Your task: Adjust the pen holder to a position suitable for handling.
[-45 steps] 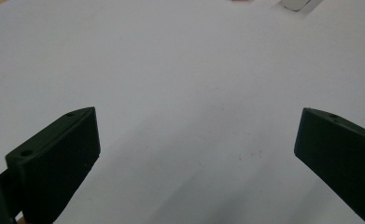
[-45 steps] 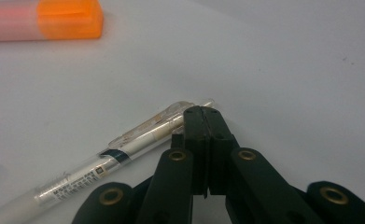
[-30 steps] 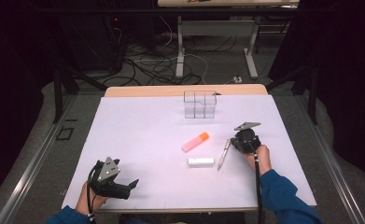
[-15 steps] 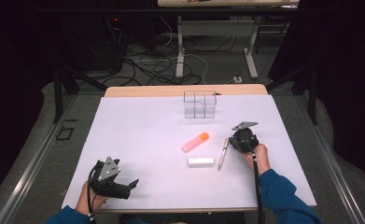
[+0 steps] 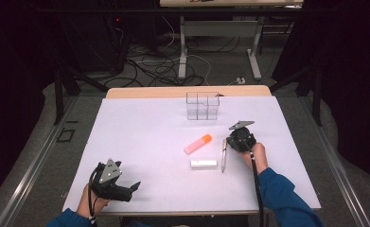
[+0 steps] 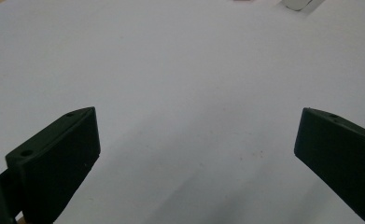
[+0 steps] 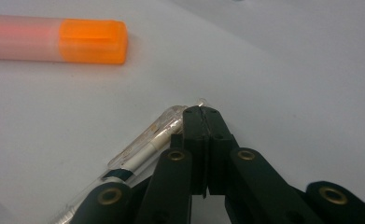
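Table (image 5: 140, 142): white top, wide bare stretch at left and centre.
Clear box (image 5: 202, 105): near far edge.
Left gripper (image 5: 134, 187): released, jaws wide over bare top.
Right gripper (image 7: 202, 112): clenched, nothing between.
Marker (image 5: 198, 144): near the pen.
Pen (image 7: 145, 142): lies flat, touching the closed tips' left side.

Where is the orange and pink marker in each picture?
High view: the marker lies mid-table, left of the right claw.
Left gripper view: a pink sliver at the top edge may be it; I cannot tell.
Right gripper view: marker at top left, orange cap pointing right.
Shared landmark: the clear pen beside the right claw.
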Available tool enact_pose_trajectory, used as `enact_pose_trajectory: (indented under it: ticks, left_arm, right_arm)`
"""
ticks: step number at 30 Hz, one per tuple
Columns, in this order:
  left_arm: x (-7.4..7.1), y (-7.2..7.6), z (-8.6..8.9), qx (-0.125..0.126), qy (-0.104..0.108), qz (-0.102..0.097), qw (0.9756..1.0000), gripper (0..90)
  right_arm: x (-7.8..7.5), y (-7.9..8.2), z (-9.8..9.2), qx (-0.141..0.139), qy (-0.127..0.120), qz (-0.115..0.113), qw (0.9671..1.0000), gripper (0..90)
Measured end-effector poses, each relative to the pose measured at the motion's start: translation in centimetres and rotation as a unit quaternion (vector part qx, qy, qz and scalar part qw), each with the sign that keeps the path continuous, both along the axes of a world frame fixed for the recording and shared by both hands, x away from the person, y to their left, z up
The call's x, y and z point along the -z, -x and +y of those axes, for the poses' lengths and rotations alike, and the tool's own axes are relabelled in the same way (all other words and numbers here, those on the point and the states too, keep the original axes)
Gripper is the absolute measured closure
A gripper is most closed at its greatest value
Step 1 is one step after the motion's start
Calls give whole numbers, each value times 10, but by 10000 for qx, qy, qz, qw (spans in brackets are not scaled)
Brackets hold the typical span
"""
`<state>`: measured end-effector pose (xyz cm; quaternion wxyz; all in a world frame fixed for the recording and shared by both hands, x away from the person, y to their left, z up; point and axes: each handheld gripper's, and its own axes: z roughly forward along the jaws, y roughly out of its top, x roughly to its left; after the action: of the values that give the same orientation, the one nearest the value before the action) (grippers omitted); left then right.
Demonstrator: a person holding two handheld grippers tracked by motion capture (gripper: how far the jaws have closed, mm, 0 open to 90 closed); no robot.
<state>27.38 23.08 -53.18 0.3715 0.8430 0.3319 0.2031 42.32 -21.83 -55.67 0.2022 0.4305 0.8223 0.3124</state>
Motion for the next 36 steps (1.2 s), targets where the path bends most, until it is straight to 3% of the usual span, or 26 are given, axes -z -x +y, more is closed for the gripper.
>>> enact_pose_trajectory:
  ticks: [36]
  left_arm:
    - [0,0,-1,26,-5,-24,10000,3]
  right_arm:
    - [2,-2,19,-366,-10,-101,9993,896]
